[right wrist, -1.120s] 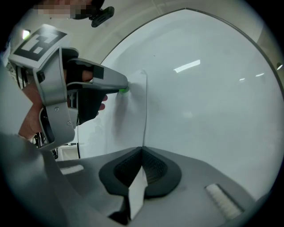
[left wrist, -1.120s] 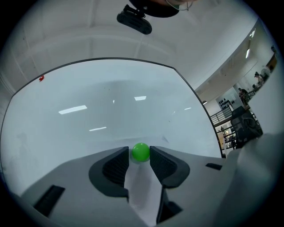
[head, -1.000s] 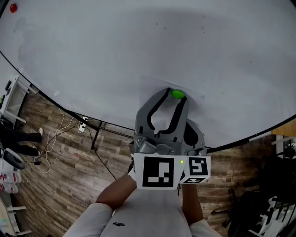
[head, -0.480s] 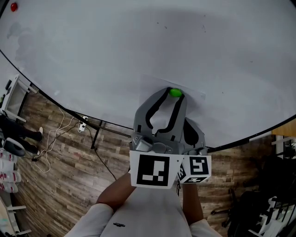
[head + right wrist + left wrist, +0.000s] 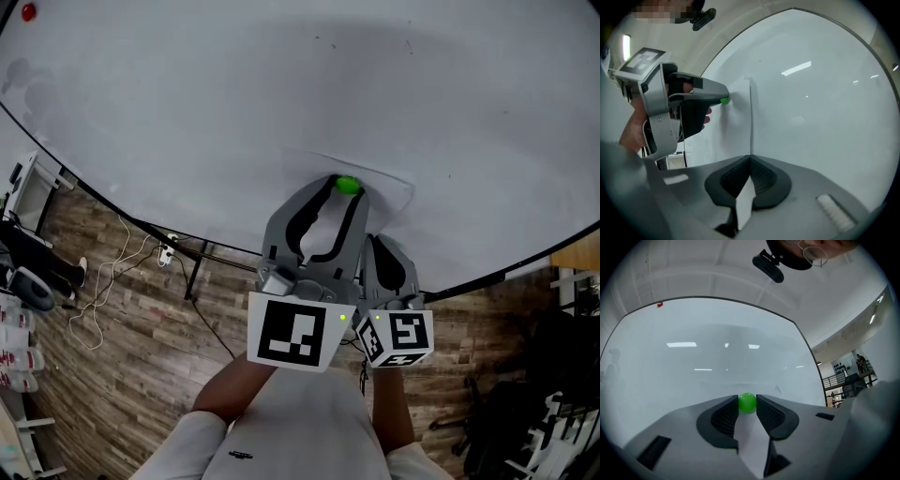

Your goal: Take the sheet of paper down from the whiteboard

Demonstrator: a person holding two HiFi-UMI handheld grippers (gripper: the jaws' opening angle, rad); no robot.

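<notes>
Your left hand-held gripper (image 5: 343, 195), its jaws just closed in, nips the green magnet (image 5: 747, 402) that pins the sheet of paper (image 5: 738, 124) by its far edge to the whiteboard (image 5: 281, 84); your right hand-held gripper (image 5: 750, 160), just beside it and nearer you, is clamped on the sheet's near edge; the magnet likely pulls straight off the glossy board; a wood floor (image 5: 141, 309) lies below.
</notes>
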